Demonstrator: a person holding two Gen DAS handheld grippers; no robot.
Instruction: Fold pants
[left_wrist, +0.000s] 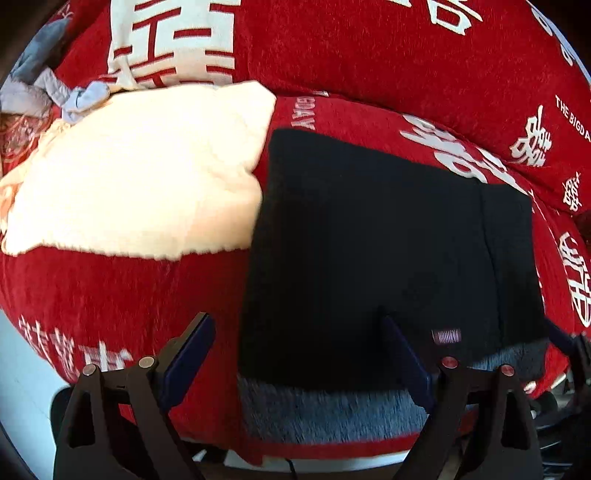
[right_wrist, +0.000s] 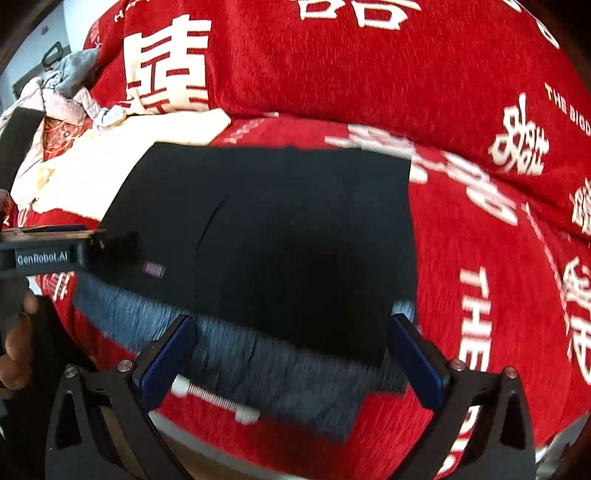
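A: Where are the pants (left_wrist: 369, 251) now?

B: Flat on the red cover (left_wrist: 122, 295), already doubled into a dark block, just right of the cream pillow (left_wrist: 140, 177). The grey fleecy lining (right_wrist: 229, 354) shows along the near edge.

A: And the tools?

B: Both spread wide, grasping nothing. The left tool (left_wrist: 299, 354) hovers at the near left corner, the right tool (right_wrist: 295, 350) at the near right.

A: So which step?

B: Probably between folds. Next, each should pinch the near edge and carry it toward the far edge.
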